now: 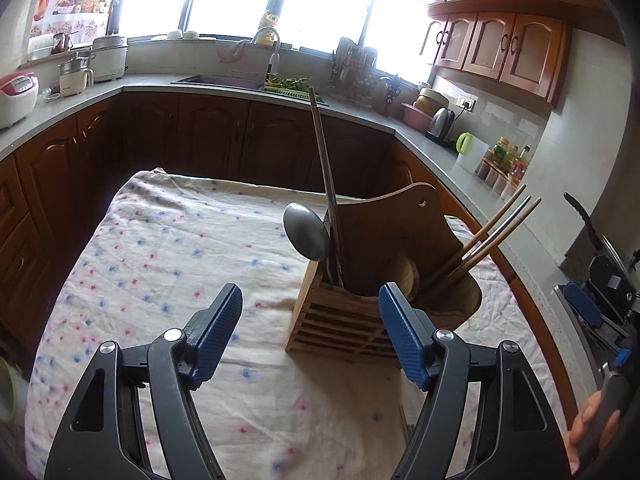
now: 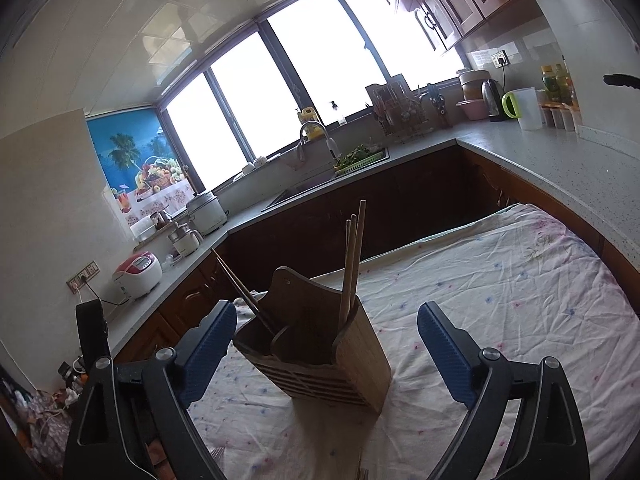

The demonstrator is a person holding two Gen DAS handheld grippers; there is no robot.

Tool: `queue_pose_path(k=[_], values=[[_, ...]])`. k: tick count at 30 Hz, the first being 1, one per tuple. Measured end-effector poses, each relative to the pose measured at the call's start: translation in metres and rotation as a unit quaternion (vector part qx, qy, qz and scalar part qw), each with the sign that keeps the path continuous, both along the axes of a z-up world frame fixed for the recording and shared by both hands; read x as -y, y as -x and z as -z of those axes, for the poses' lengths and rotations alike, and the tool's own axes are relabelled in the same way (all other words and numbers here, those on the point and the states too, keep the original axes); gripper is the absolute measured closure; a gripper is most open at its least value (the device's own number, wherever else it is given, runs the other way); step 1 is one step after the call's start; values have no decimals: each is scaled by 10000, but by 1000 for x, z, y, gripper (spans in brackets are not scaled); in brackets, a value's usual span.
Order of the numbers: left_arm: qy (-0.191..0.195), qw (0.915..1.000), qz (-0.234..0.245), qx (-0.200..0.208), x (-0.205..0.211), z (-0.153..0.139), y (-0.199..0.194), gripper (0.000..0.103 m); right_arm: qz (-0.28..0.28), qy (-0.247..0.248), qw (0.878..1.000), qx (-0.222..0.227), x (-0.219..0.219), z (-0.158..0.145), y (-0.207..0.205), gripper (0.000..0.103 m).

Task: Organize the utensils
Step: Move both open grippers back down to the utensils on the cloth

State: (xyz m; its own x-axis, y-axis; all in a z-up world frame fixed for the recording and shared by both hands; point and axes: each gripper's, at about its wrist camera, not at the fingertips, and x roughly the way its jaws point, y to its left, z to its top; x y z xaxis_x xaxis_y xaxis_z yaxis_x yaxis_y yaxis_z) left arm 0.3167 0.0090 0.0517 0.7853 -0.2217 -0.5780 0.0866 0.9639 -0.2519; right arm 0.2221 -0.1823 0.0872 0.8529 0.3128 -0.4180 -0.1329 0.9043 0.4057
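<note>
Both grippers, left gripper [image 1: 310, 314] and right gripper [image 2: 326, 334], hover wide-fingered and empty before the wooden utensil holder [image 1: 360, 300], whose stiff, likely slippery steel ladle [image 1: 307, 236] seems best gripped mid-handle.

a floral tablecloth [image 1: 168, 256] covers the table. along the grey counter [image 1: 80, 104] stand a red-and-white rice cooker [image 1: 16, 90], a small white cooker [image 1: 76, 74] and a larger steel pot [image 1: 109, 58]. under the bright window [image 2: 280, 92] sits the sink [image 1: 220, 80] with its curved faucet [image 2: 316, 130] and a green basket of vegetables [image 2: 360, 156]. to the right are a dish rack [image 1: 356, 72], a steel kettle [image 1: 442, 122], a green-handled jug [image 2: 524, 108] and bottles [image 1: 508, 156]. brown wall cabinets [image 1: 500, 44] hang above.
</note>
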Motion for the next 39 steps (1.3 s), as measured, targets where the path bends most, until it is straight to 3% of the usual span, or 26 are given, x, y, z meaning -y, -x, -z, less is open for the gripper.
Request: queue_pose_path(k=[12,22,30,39], values=[[150,9992,91,-359,-7,18,69,26,91,-68,9995,-278,15,12,60,6],[221,9972,155,-698,-3,40,120,26,148,59,9968,-783,27,40,112,5],[104,9946,330,-978,15,61,142,26,70,288,9947,-985,28,65,153,5],[-235,9907,734,-1124,57,72,145,26,49,387,9941,-1015,33,77,165,8]])
